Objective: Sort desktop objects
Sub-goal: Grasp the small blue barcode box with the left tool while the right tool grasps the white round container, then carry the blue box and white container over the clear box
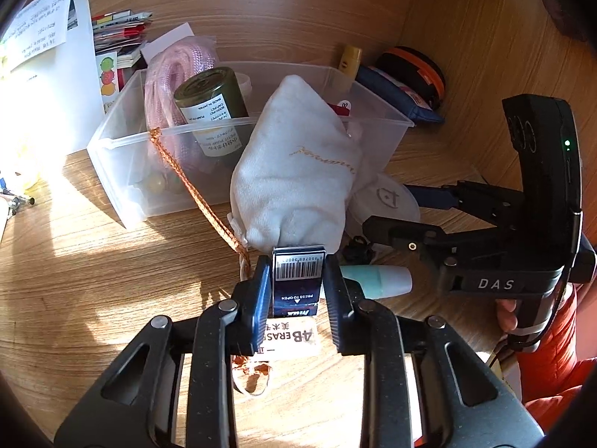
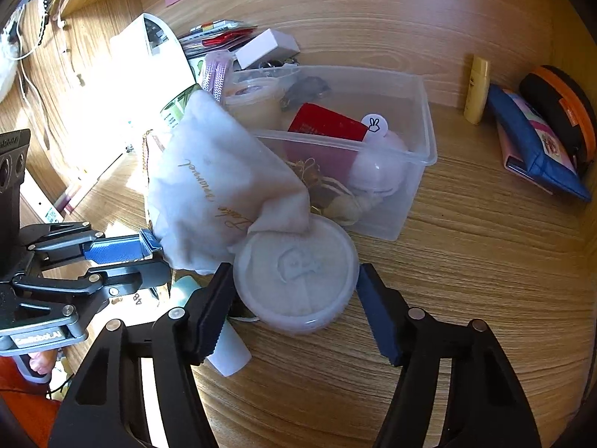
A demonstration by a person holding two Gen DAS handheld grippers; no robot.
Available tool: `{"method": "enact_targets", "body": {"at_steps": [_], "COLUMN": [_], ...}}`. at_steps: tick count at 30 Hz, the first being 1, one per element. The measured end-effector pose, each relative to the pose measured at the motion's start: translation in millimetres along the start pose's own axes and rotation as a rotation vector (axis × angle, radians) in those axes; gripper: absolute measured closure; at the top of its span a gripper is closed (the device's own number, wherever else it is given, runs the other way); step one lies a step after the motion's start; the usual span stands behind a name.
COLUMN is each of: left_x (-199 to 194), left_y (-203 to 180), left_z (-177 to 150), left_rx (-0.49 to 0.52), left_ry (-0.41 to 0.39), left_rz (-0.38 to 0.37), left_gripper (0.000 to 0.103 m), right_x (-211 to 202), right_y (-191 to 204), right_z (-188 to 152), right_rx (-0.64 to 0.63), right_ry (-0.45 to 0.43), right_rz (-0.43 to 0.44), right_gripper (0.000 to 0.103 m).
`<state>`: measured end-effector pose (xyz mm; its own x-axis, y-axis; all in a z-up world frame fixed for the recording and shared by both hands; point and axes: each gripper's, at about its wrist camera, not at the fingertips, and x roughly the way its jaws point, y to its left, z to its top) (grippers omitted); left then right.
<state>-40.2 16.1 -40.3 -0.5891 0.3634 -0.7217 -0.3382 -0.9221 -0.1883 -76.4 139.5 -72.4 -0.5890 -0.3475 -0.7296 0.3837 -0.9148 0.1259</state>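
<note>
**Now both grippers are on their picks beside the bin**

Clamped between the pads of the left gripper point(image 1: 297, 291) is a small dark box point(image 1: 297, 280) with a barcode and "press to open" on its face; the jaws are drawn in tight on its two sides. It sits low over the desk point(image 1: 112, 280), just above an eraser point(image 1: 294, 338), with a white pouch point(image 1: 298, 164) right beyond it. An orange cord point(image 1: 197, 194) trails from the pouch over the wood.

To the right, the right gripper point(image 2: 293, 295) straddles a round white tub point(image 2: 294, 280). Its jaws stand about half open, one pad touching or nearly touching the tub's left side, the other a little clear on the right, so nothing is held there yet. The pouch's corner droops onto the tub's lid.

Behind both stands the clear bin point(image 2: 425, 149), already holding a red card, a small jar and other bits. A mint tube point(image 1: 377, 280) lies between the two grippers.

By my reading, the pick-up step is in hand: the box is secured, the tub is not. Next the right jaws need to close squarely on the tub, then draw it from under the pouch without dragging the cloth. The box needs lifting clear of the eraser and carrying over the bin's near wall.
</note>
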Motion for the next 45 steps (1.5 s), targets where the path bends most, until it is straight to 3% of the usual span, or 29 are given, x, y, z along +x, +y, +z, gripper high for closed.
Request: {"method": "enact_targets", "body": {"at_steps": [13, 24, 39, 45], "left_x": [-20.3, -43.7, -68.4, -66.2], "left_y": [5.1, 17.2, 68.8, 79.3], "left_z": [6.0, 16.0, 40.9, 54.3], "left_rx": [-0.042, -0.065, -0.169, -0.157], "left_ry": [-0.073, -0.145, -0.253, -0.273], "left_rz": [-0.017, -0.022, 0.045, 0.074], "left_gripper": [0.077, 0.077, 0.077, 0.077], "right_x": [-23.6, -65.1, -74.2, -65.2], "right_y": [-9.7, -30.4, -27.4, -30.5], "right_z": [-12.4, -9.6, 24.4, 40.7], "right_rx": [0.059, 0.129, 0.072, 0.059], "right_ry": [-0.046, -0.153, -0.224, -0.228], "right_rz": [0.001, -0.018, -0.008, -0.004], "right_gripper": [0.04, 0.04, 0.04, 0.04]}}
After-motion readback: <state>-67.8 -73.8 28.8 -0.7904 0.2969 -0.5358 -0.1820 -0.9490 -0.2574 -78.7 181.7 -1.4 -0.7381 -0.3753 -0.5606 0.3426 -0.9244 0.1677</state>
